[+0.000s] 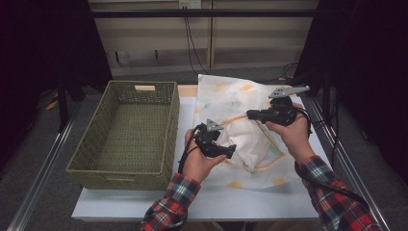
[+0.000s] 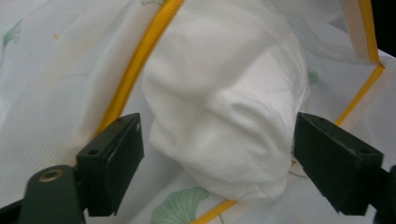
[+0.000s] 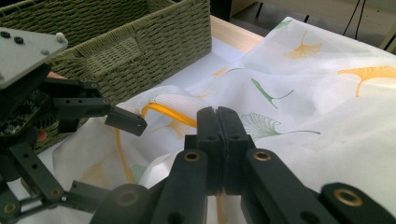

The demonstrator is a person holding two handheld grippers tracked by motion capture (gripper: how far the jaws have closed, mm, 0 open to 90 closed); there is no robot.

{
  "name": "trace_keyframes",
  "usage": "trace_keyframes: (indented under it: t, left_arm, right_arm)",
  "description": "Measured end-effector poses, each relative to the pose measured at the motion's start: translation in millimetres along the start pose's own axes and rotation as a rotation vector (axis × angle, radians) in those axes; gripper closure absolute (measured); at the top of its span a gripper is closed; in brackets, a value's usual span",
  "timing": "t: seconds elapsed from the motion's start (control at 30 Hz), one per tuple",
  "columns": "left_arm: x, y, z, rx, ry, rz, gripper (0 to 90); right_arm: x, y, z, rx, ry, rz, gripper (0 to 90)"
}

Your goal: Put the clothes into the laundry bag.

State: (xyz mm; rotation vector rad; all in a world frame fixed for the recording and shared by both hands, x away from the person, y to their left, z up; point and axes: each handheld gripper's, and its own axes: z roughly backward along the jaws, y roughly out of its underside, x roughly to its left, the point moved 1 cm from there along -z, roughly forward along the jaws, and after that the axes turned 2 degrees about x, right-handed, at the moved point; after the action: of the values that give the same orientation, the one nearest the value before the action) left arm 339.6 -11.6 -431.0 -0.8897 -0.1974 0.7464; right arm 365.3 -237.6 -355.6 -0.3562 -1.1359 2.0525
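Working over a white table (image 1: 144, 204), we see a person in plaid sleeves holding a gripper in each hand above a sheer mesh bag (image 1: 226, 98) printed with ginkgo leaves and edged with a yellow zipper (image 2: 140, 60). The bag lies spread across the right half of the table, just beside a green woven basket (image 1: 125, 130) that stands on the left half.

A bundle of white cloth (image 2: 224, 107) sits inside the bag, bulging up under the mesh near its front edge.

The left gripper (image 1: 230, 152) reaches in from the left at the bundle. In the left gripper view we find its jaws released and standing wide, one on each side of the white bundle, with a gap showing between each pad and the cloth. Nothing is pinched there.

The right gripper (image 1: 250, 114) comes in from the right, higher up over the bag. In the right gripper view its jaws are clenched flat against each other (image 3: 218, 140), right over a fold of the bag's fabric by the yellow zipper line. We cannot tell from these pictures whether any mesh is caught between the pads.

The same view shows the left gripper farther off at the left, its jaws spread, in front of the basket's woven wall (image 3: 154, 42).
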Motion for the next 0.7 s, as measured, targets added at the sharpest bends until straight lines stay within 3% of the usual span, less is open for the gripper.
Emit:
trace_keyframes:
  t: [0.07,0.37,0.57,0.7]
  left_arm:
    - [-2.4,-0.9,-2.1,0.007,-0.012,-0.03,13.4]
    - [-9.0,-8.1,-3.0,-0.016,-0.013,-0.039,12.2]
    - [-8.0,-7.1,-7.5,0.005,-0.029,-0.049,11.3]
    - [-12.1,-2.6,-19.6,0.032,-0.051,-0.069,7.1]
  right_arm:
    - [-1.1,-0.1,1.0,-0.003,0.001,-0.001,89.4]
    - [-2.6,0.5,3.2,-0.007,0.0,-0.002,89.3]
    - [-2.5,1.8,3.2,-0.002,-0.001,0.0,89.3]
    - [-1.3,0.9,3.1,0.0,0.002,-0.003,89.3]
